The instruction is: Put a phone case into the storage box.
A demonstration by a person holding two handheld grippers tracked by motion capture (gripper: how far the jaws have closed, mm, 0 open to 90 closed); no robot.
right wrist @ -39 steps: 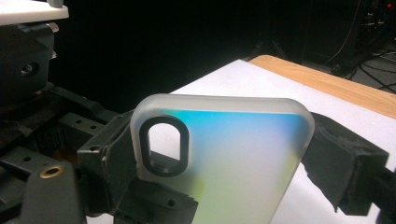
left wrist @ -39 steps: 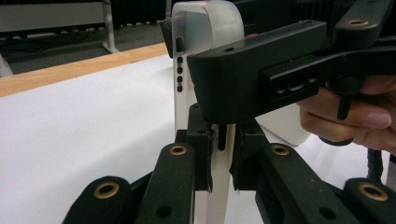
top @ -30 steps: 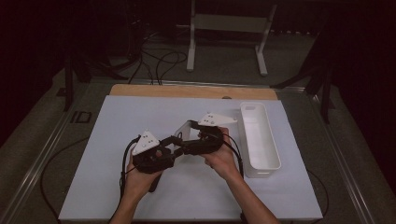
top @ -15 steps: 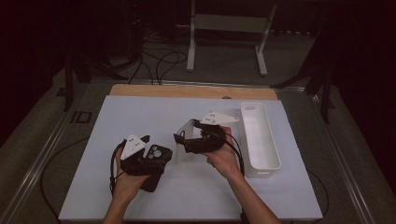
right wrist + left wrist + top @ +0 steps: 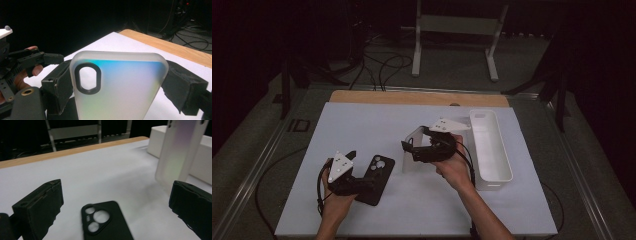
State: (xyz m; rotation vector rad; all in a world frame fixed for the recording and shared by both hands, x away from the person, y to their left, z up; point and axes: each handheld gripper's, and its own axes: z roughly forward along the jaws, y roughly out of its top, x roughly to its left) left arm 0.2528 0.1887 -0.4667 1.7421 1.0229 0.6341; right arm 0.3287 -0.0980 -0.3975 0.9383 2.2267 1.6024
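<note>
A black phone case (image 5: pixel 379 170) (image 5: pixel 105 225) lies flat on the white table mat (image 5: pixel 372 125), camera cut-out away from the person. My left gripper (image 5: pixel 362 176) (image 5: pixel 116 207) sits low over it. Its jaws have just been opening and now stand wide apart, with the case between them and the pads clear of it. My right gripper (image 5: pixel 414 149) (image 5: pixel 120 95) hovers above the middle of the mat, shut on a frosted translucent phone case (image 5: pixel 413 146) (image 5: pixel 117 85) (image 5: pixel 178 152), which stands upright in the jaws.
A long white tray (image 5: pixel 492 145) (image 5: pixel 160 142) stands at the right of the mat, close to the right hand. The table's wooden strip (image 5: pixel 417 97) runs along the far edge. Cables and a metal stand lie on the floor beyond.
My left gripper has pulled away from the right gripper, leftward and down toward the person, and its jaws have opened. The black case now rests on the mat. The right gripper has stayed put.
</note>
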